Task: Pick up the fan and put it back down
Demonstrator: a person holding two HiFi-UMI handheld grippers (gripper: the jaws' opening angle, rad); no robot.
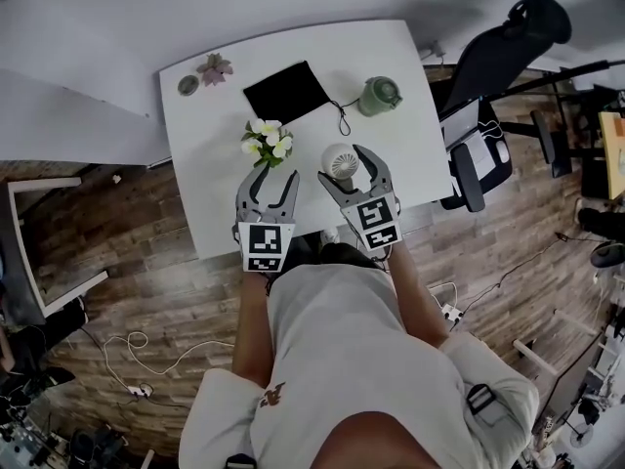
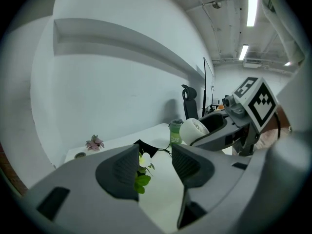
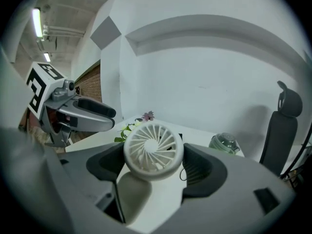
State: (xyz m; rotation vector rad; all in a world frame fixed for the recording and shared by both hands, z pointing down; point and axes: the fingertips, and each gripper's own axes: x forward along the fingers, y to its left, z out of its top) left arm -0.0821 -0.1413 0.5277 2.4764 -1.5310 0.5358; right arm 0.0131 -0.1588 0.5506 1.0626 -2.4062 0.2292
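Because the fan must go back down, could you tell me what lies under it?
Under the white fan, clamped in the right gripper, only bare white table and what looks like the fan's shadow show. Its underside is hidden.

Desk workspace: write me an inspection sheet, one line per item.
Surface: white table, its things mostly on the far half.
Job's things: white fan, gripped and apparently lifted off the table.
Clutter: white flowers, black pouch, green pot, pink flower, small dish.
Grippers: right claw shut on the fan; left claw open, holding nothing.
Cables: thin cord by the pouch; white cable on the floor.
Surroundings: black office chair, wood floor.
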